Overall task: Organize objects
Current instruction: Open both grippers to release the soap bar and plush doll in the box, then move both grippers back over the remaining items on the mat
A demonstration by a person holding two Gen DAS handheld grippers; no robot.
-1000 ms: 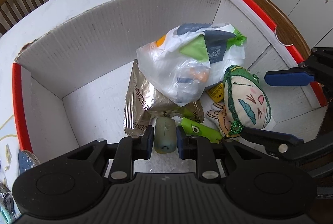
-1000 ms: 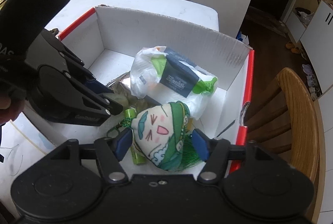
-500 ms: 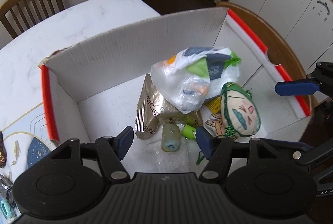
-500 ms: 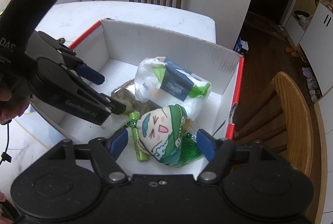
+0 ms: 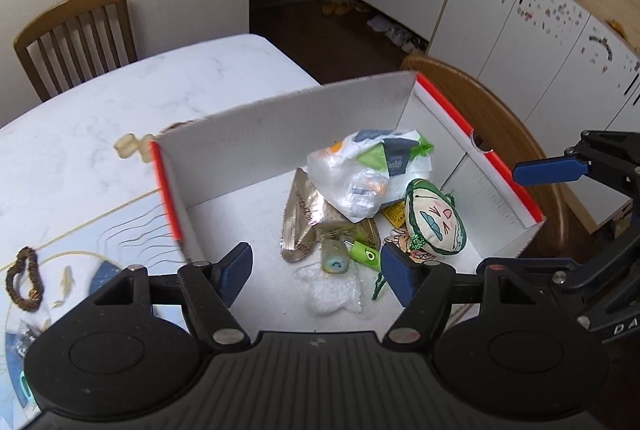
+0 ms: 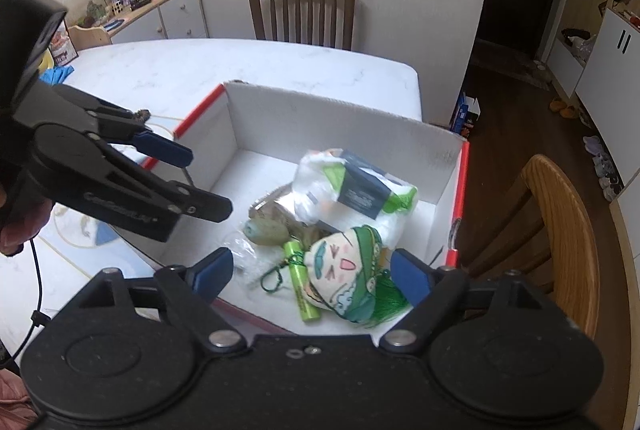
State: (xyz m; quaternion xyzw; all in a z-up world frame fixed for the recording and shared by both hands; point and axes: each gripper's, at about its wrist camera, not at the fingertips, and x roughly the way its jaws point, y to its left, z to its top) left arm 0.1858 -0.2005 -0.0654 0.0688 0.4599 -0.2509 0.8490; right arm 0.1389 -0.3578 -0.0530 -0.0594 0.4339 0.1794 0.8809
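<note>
Both grippers hang above a white cardboard box [image 5: 280, 134], jaws opening and nothing between them. Left gripper [image 5: 316, 276] has its blue pads wide apart over the near part of the box floor; the right gripper [image 6: 308, 272] is spread wider over the near right corner, its pads clear of everything below.

Nearest on the box floor lies a small clear packet of white bits [image 5: 332, 290]. Just beyond it sits a pale green roll with a blue face on its end [image 5: 335, 257], and beside that a bright green tube [image 6: 302, 284] lying flat. A stuffed doll head with a green hood [image 6: 344, 282] rests against the tube on its right, with a green tassel [image 6: 386, 304] trailing from it. Behind these a crumpled gold foil pouch [image 5: 304, 214] lies partly under a white plastic bag holding a dark-labelled package [image 6: 356, 190], the tallest thing in the pile.

Red-edged box walls [image 5: 166, 190] stand on a white marble-look surface [image 5: 120, 98]. On that surface, left of the box, lie a brown bead bracelet [image 5: 24, 280] and a small cream piece [image 5: 128, 146]. Wooden chairs [image 6: 302, 12] stand at the far edge.
</note>
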